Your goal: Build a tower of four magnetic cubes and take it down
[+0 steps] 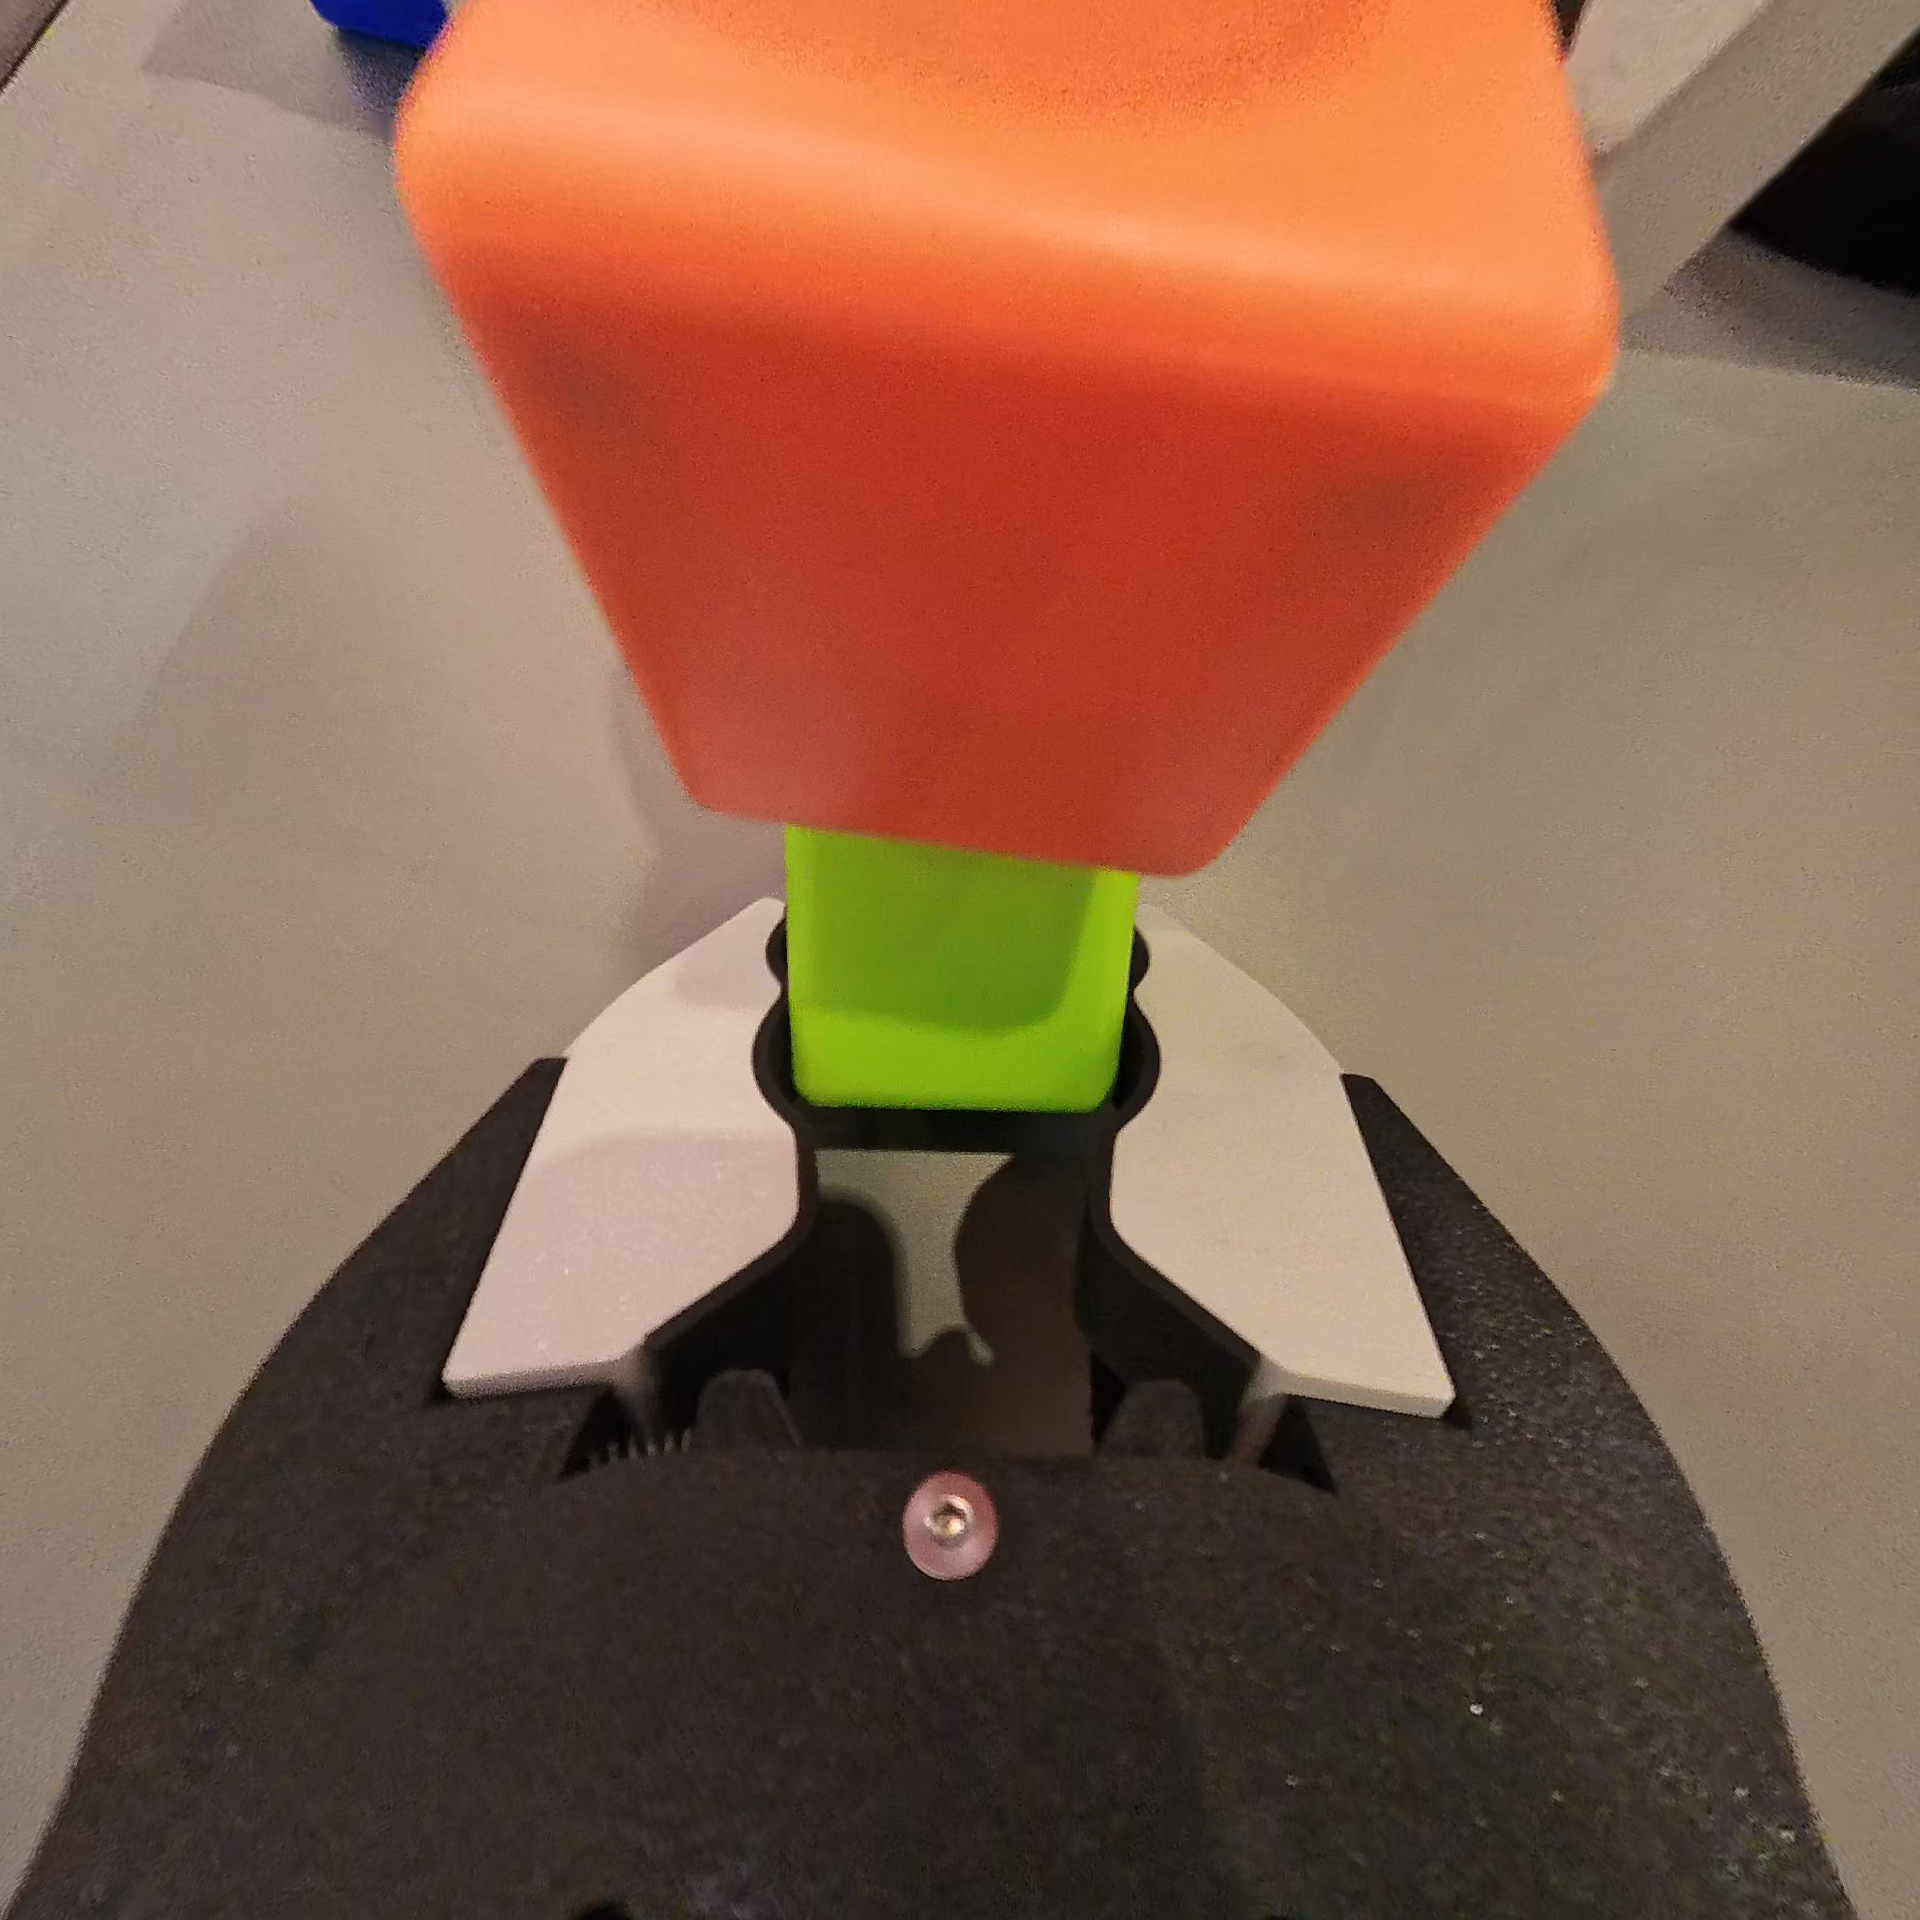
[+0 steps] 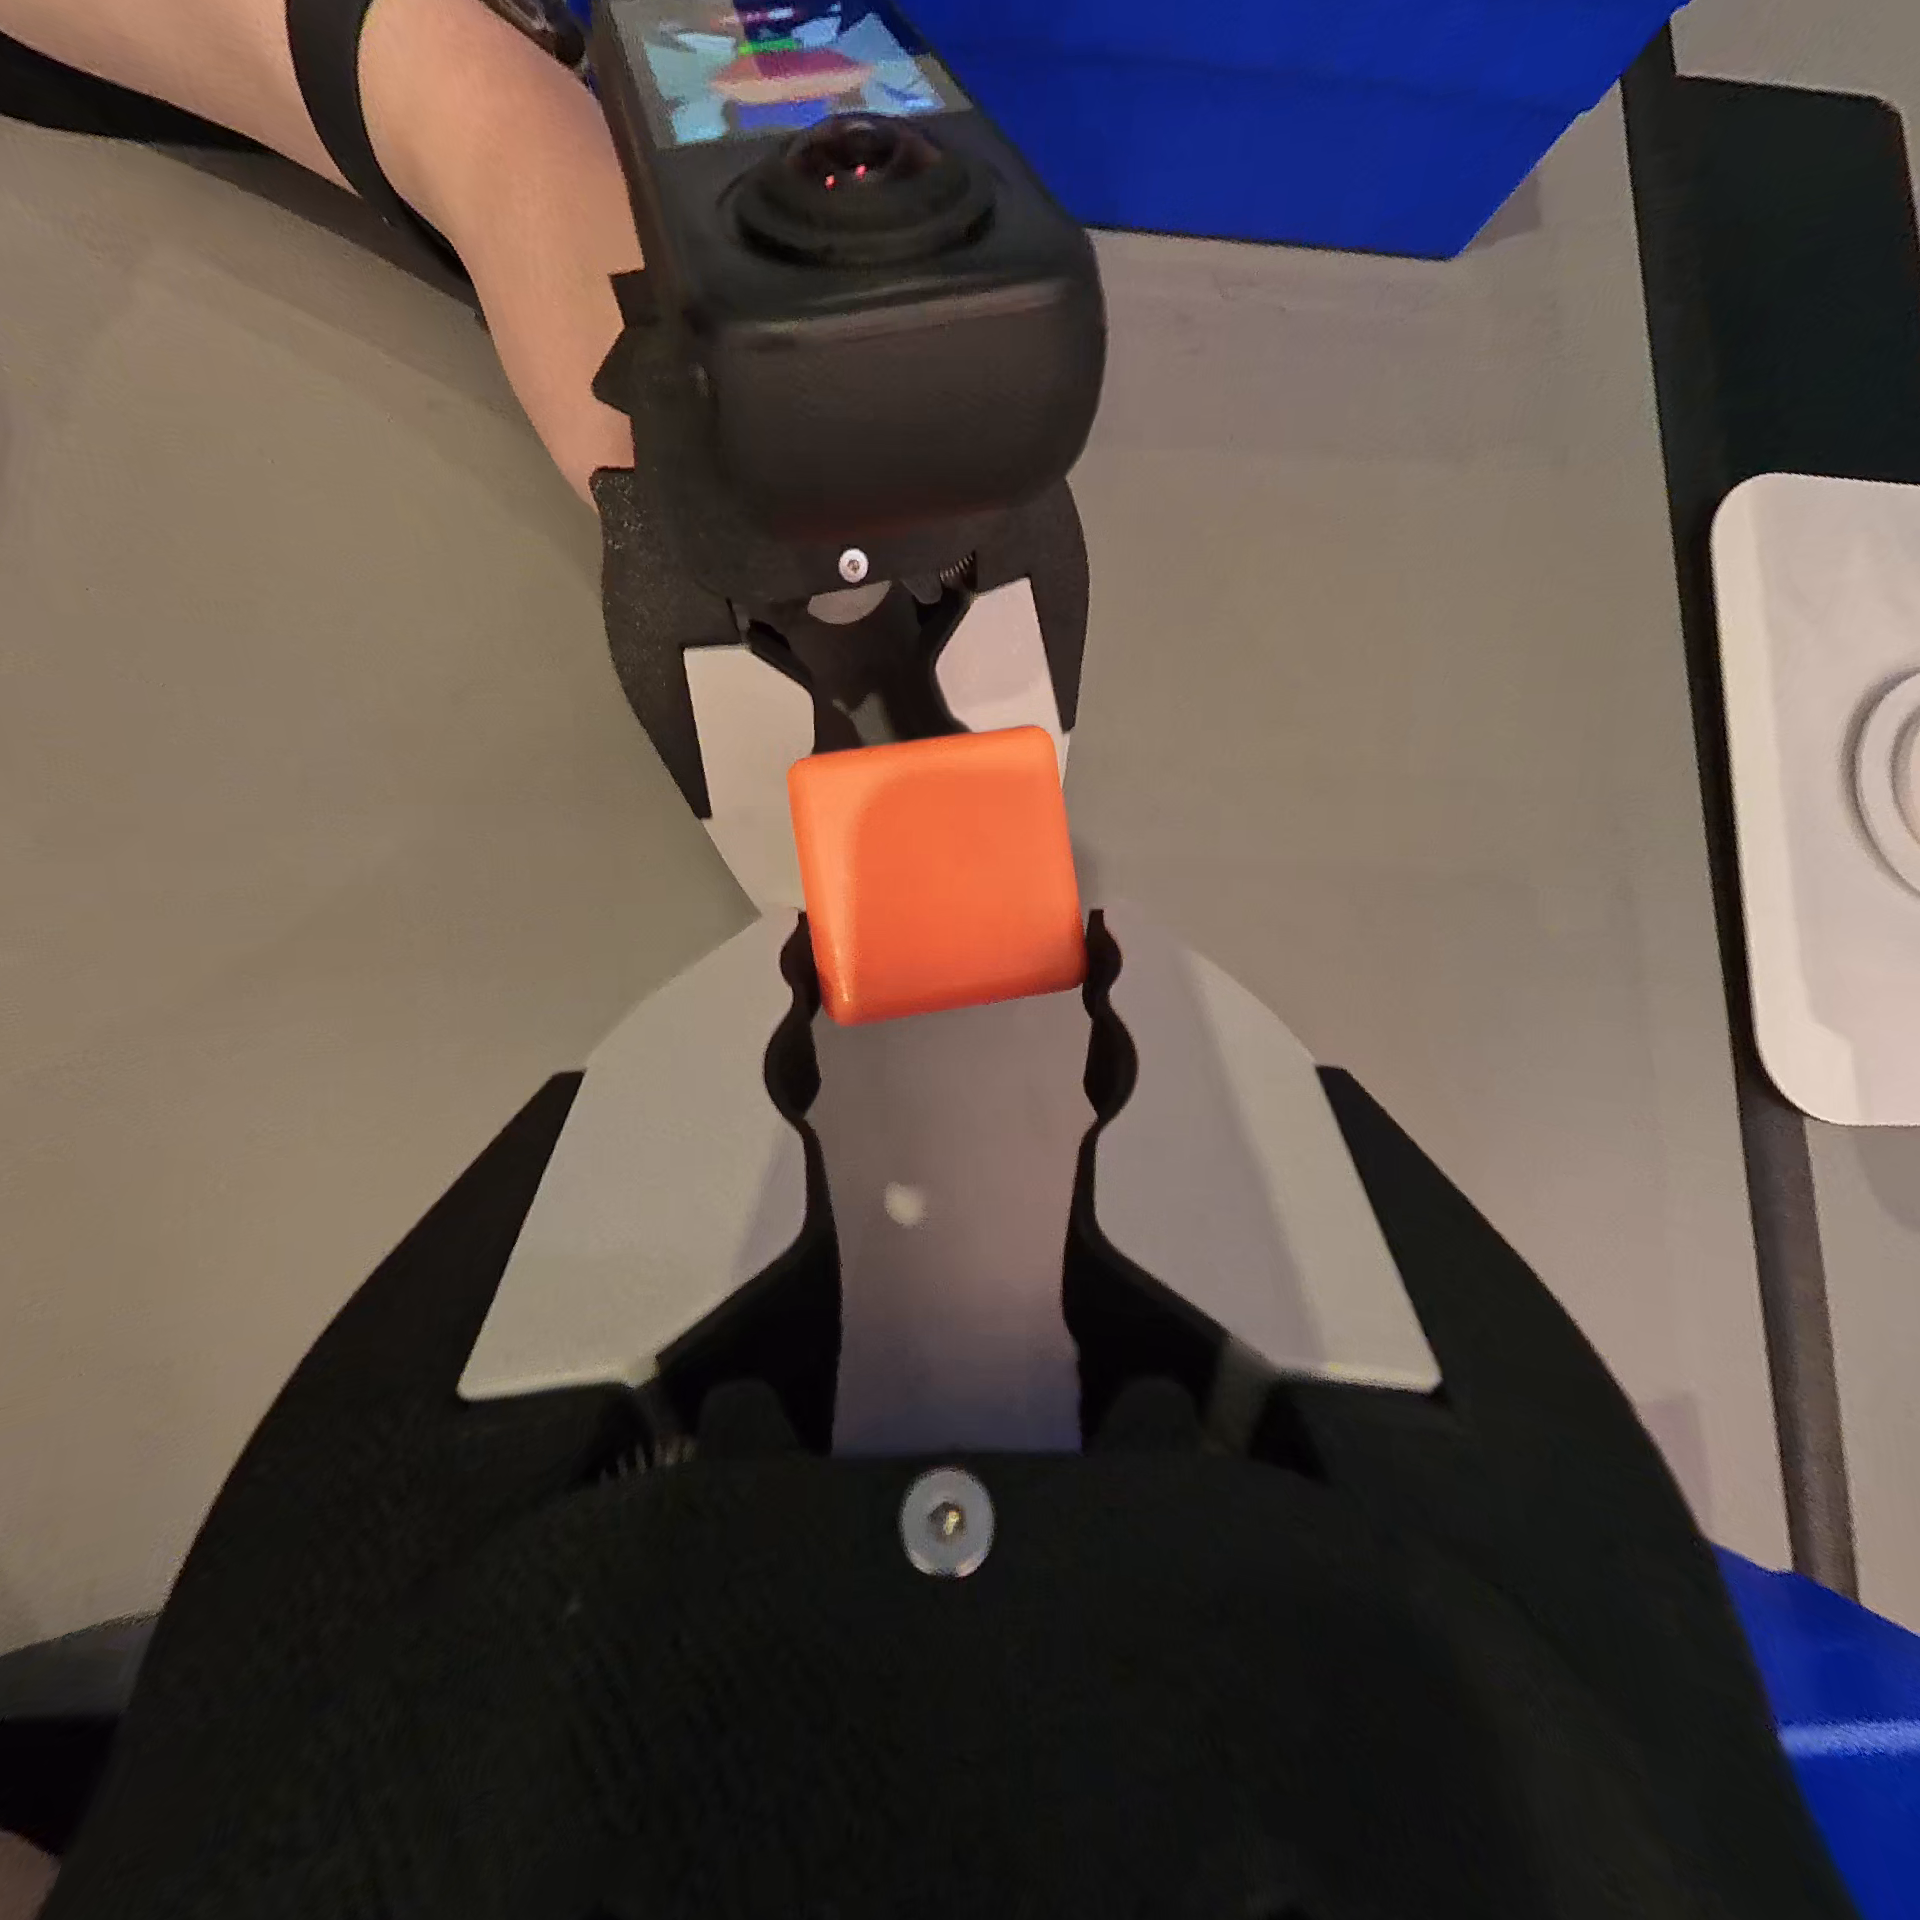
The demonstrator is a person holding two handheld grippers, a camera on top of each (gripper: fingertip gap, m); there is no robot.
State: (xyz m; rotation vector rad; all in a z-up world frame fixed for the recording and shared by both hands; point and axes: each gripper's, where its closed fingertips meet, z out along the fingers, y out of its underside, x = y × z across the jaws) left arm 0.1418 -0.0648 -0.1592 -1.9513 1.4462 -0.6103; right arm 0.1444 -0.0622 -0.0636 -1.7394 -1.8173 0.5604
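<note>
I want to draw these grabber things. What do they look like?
Each gripper has a rough black plastic body shaped like a fan, two flat pale grey fingers with wavy black inner edges, and a small silver screw in the middle. The left gripper carries a chunky black camera with a round lens and a little colourful screen. A black strap goes round the person's wrist.

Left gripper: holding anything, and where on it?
Left gripper is shut on the green cube, fingers on its two opposite side faces. The orange cube sits on top, ungripped by it.
</note>
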